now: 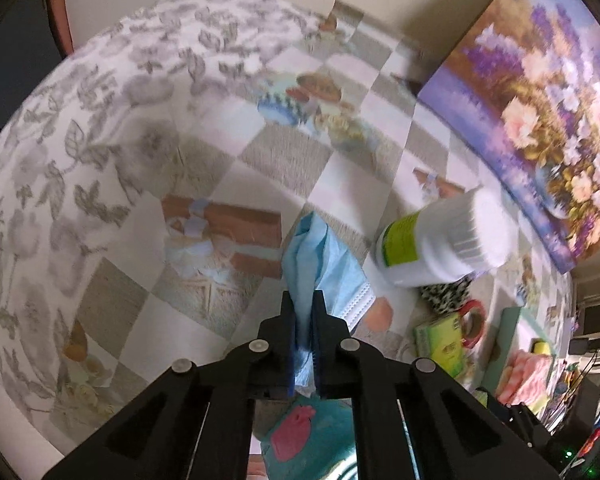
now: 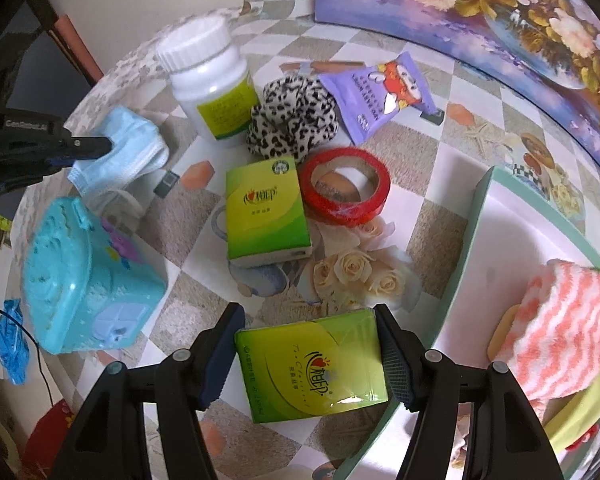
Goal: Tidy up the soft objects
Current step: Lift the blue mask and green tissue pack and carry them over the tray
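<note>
In the right wrist view, a turquoise plastic container (image 2: 80,276) sits at the far left of the frame on the patterned tablecloth (image 2: 432,176). Above it, at the upper left, the left gripper (image 2: 110,145) reaches in from the edge, its jaws clamped on a light blue face mask (image 2: 120,156); the left wrist view shows the same mask (image 1: 320,264) pinched between the two fingers at lower centre, its loose end fanning upward. Right of the mask stands a white pill bottle (image 2: 210,80) with a green label, and just beside that a leopard-print scrunchie (image 2: 292,120). Below the scrunchie lies a green tissue pack (image 2: 266,212), with a red tape roll (image 2: 346,186) beside it on the right. A purple snack packet (image 2: 380,96) lies at upper centre. At bottom centre, the right gripper (image 2: 310,360) has its jaws closed on a second green tissue pack (image 2: 312,364). At the right edge, a mint-rimmed tray (image 2: 472,216) holds a pink-and-white striped fluffy cloth (image 2: 560,328).
</note>
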Action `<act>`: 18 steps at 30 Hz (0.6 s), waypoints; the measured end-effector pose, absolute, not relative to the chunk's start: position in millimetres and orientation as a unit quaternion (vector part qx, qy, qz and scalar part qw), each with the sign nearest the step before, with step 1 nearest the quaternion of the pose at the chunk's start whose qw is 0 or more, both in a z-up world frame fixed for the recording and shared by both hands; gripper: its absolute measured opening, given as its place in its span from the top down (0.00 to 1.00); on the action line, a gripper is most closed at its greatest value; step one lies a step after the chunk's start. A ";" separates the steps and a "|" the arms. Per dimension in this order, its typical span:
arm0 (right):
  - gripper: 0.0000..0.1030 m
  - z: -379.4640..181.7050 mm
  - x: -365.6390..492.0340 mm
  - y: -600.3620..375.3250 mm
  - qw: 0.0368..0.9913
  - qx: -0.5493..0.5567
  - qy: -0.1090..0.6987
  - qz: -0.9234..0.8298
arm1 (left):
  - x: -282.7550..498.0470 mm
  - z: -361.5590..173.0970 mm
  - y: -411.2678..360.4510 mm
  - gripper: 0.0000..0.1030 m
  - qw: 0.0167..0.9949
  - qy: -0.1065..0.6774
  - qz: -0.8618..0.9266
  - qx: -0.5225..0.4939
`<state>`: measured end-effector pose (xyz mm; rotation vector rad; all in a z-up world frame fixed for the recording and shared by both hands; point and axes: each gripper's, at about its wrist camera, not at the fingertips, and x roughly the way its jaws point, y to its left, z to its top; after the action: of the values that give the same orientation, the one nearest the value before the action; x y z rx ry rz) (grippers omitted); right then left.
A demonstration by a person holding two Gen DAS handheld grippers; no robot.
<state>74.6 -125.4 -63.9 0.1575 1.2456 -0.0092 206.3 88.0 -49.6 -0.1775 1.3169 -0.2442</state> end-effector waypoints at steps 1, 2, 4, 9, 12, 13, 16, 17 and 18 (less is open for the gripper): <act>0.34 -58.3 74.6 -127.0 0.813 0.077 0.577 -0.003 | 205.6 -43.0 88.0 0.94 0.786 0.603 -0.112 -0.085; 0.34 -53.9 75.2 -128.2 0.815 0.079 0.574 -0.001 | 204.7 -35.6 88.7 0.94 0.791 0.596 -0.110 -0.085; 0.34 -42.6 74.5 -131.9 0.822 0.085 0.563 -0.001 | 205.2 -15.1 93.4 0.94 0.804 0.578 -0.108 -0.086; 0.34 -17.0 66.1 -136.5 0.838 0.096 0.538 -0.012 | 199.3 19.1 97.3 0.94 0.828 0.542 -0.116 -0.090; 0.34 -4.1 58.8 -141.3 0.844 0.102 0.526 -0.025 | 191.2 36.7 95.2 0.94 0.839 0.524 -0.118 -0.087; 0.34 0.1 55.5 -144.8 0.846 0.105 0.521 -0.030 | 187.9 41.9 93.5 0.94 0.842 0.520 -0.119 -0.085; 0.34 3.9 48.4 -154.5 0.851 0.111 0.512 -0.045 | 178.3 56.1 85.4 0.94 0.848 0.509 -0.127 -0.076; 0.34 5.9 45.3 -159.7 0.852 0.114 0.508 -0.054 | 174.4 59.6 81.4 0.94 0.850 0.505 -0.131 -0.074; 0.34 8.2 42.2 -164.1 0.853 0.117 0.505 -0.061 | 170.7 61.9 77.4 0.94 0.851 0.503 -0.134 -0.072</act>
<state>42.2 -164.1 8.2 0.2462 1.0628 -0.1279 170.7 77.4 61.9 -0.1525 1.0594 -0.2832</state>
